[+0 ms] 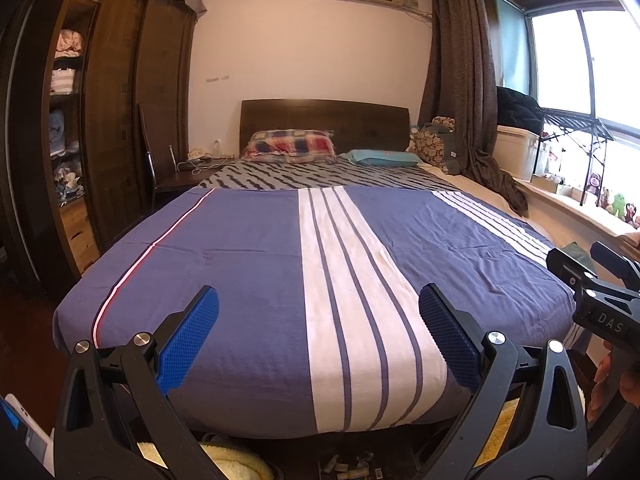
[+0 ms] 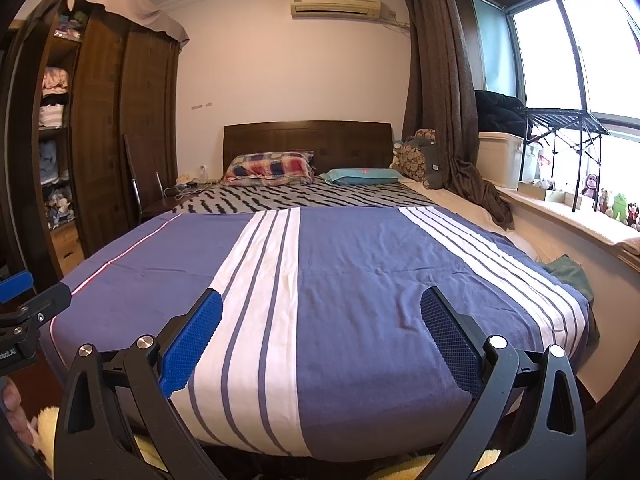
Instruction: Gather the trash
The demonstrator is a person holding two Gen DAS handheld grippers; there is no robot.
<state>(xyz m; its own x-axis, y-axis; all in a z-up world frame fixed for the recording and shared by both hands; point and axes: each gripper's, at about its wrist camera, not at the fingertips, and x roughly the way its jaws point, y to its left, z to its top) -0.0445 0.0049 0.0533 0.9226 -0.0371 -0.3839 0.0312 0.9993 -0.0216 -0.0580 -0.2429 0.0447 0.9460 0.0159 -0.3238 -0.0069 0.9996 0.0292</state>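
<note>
My left gripper (image 1: 319, 294) hangs open over the foot of a bed (image 1: 248, 264) with a blue cover and white stripes, nothing between its blue pads (image 1: 188, 340). My right gripper (image 2: 322, 298) is also open and empty, over the same bed end, a little to the right. Part of the right gripper's black body shows at the right edge of the left wrist view. No trash shows on the bed cover. Some small loose items (image 1: 348, 466) lie on the floor below the bed's foot; what they are is unclear.
A dark wardrobe (image 1: 116, 112) with open shelves stands left. Two pillows (image 2: 272, 168) lie by the headboard. A curtain (image 2: 440, 92), a white box (image 2: 500, 160), a black rack and small toys (image 2: 618, 204) line the window sill. A green cloth (image 2: 568, 270) lies by the bed's right edge.
</note>
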